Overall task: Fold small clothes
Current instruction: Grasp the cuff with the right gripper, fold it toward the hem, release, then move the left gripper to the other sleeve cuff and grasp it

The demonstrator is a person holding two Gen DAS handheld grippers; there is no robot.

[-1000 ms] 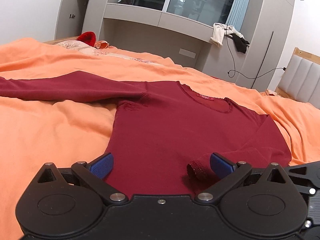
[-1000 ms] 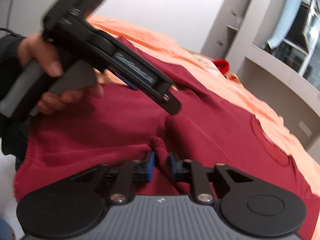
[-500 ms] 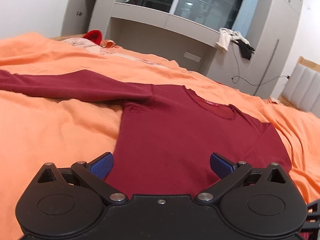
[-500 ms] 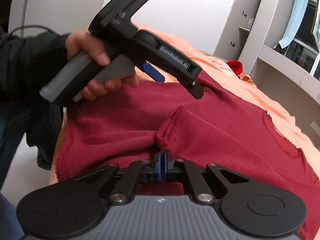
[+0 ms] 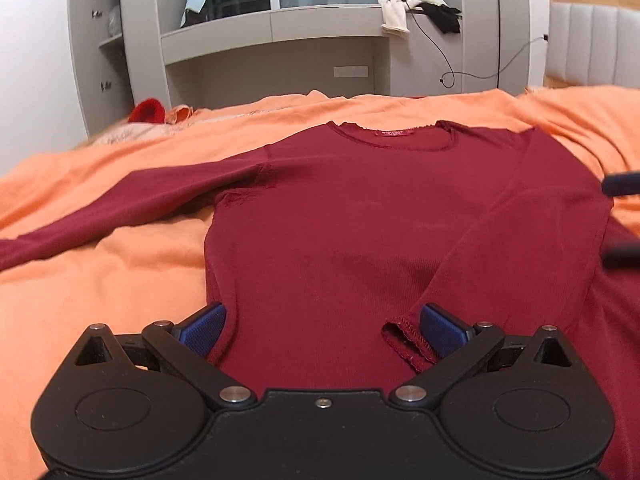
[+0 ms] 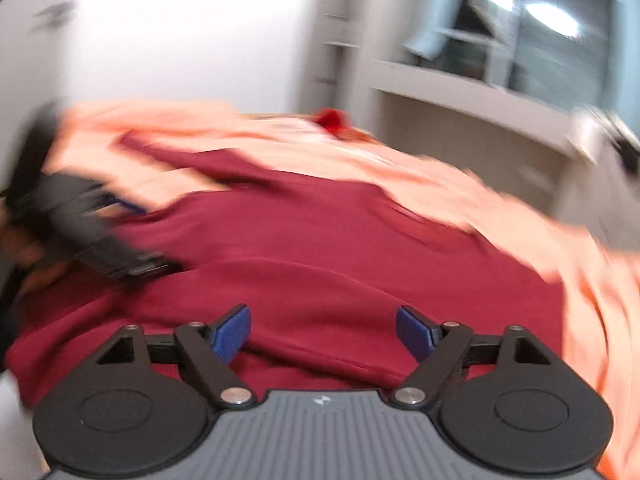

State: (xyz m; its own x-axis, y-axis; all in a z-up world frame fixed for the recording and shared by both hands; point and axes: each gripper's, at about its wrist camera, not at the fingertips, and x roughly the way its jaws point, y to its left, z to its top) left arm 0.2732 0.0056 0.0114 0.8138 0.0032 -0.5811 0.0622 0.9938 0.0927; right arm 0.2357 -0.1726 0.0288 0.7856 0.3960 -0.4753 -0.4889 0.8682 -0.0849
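Right gripper (image 6: 323, 330), jaws just opened, hovers over the red shirt (image 6: 340, 240).

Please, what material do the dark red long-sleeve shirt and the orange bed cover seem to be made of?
The dark red shirt looks like a thin, matte knit, perhaps cotton jersey: faint ribbing shows, and its sleeve cuff has a stitched, slightly curled edge. The orange bed cover looks like soft woven fabric with a dull finish; it lies in loose folds. The exact fibres cannot be told.

right wrist view smeared by blur; the shirt's (image 5: 360, 216) left sleeve (image 5: 120, 208) runs off the frame's edge.
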